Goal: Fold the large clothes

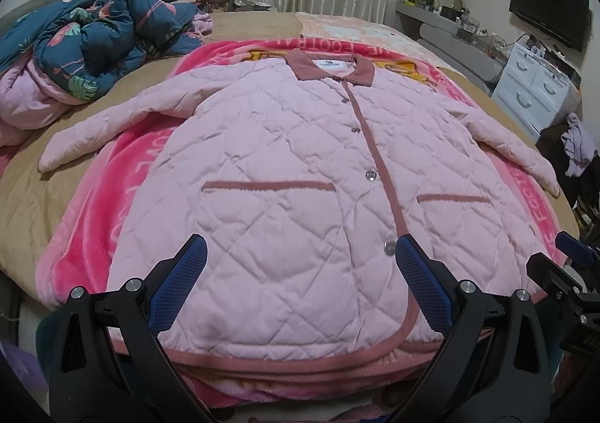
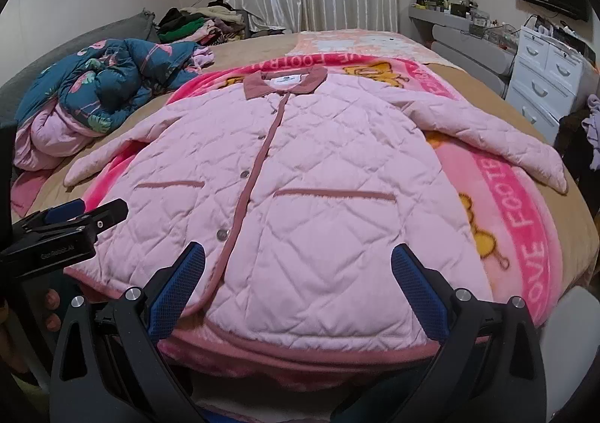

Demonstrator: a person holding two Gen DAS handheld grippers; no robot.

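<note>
Quilted pink jacket (image 1: 285,175), spread face up and buttoned on a pink printed blanket (image 1: 123,168) over the tan bed cover (image 1: 33,205); collar (image 1: 330,66) at the far end, hem (image 1: 285,361) at the near edge, so long axis running straight away from both grippers. Sleeves angled out and down: left sleeve (image 1: 112,126) toward the rumpled blue floral duvet (image 1: 90,44), right sleeve (image 2: 495,138) toward the white drawer unit (image 2: 543,81). Left gripper (image 1: 300,254) spread wide, nothing between the blue pads (image 1: 180,291), poised over the hem to the left of the button placket (image 1: 378,160). Right gripper (image 2: 298,260) likewise spread wide and empty, over the hem to the right of the placket, seen in the left view at the right margin. Neither visibly touching fabric. Folding judged not yet begun. Each sleeve nearer to the gripper of its own side; hem nearest to both, collar farthest. Likely first fold either sleeve-inward or hem-to-collar along the long axis; bulky padding likely to spring back unless pressed flat.
</note>
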